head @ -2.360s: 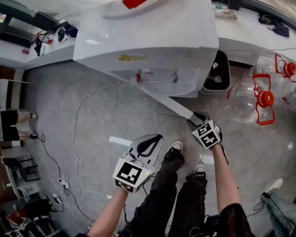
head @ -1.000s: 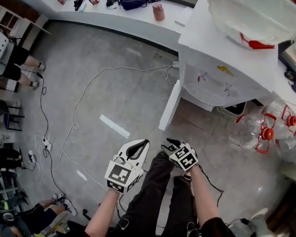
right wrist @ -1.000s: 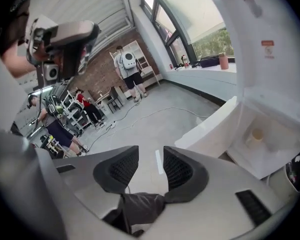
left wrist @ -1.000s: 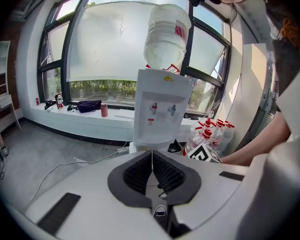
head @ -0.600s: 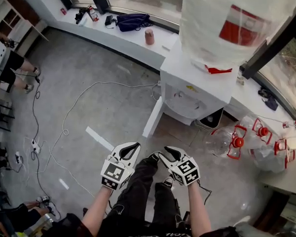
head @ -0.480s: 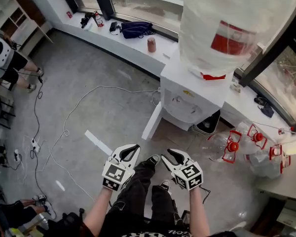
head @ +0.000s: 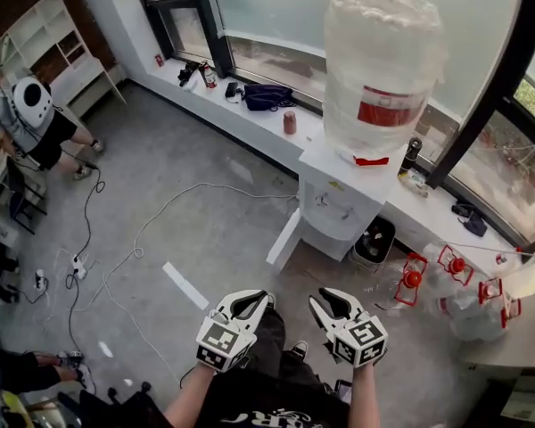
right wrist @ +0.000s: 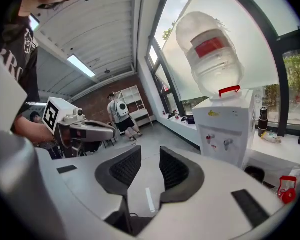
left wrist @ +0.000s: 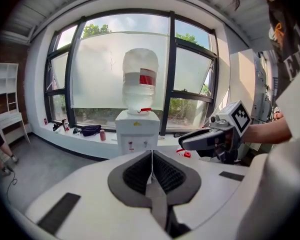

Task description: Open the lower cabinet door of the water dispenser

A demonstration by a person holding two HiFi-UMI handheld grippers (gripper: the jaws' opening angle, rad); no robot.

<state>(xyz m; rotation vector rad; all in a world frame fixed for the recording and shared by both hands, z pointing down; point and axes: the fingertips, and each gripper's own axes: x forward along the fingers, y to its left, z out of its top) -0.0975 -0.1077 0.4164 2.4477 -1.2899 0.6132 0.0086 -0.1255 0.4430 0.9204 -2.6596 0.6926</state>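
Note:
The white water dispenser (head: pixel 339 208) stands against the window ledge with a big wrapped bottle (head: pixel 381 69) on top. Its lower cabinet door (head: pixel 283 237) hangs swung out to the left. Both grippers are held well back from it, above the person's legs. My left gripper (head: pixel 250 302) has its pads pressed together with nothing in them (left wrist: pixel 151 156). My right gripper (head: pixel 325 302) shows a gap between its pads (right wrist: pixel 150 161); its jaws have just been closing on nothing. The dispenser (left wrist: pixel 136 134) (right wrist: pixel 225 131) lies straight ahead in both gripper views.
A black bin (head: pixel 372 241) sits right of the dispenser. Empty bottles with red handles (head: pixel 410 282) lie further right. Cables (head: pixel 152 226) and a power strip (head: pixel 78 266) cross the floor on the left. A person (head: pixel 31 119) stands by the white shelf at far left.
Both grippers have risen and drawn back from the dispenser; the right one has left the door's edge. The door stays swung open. The right jaws have narrowed.

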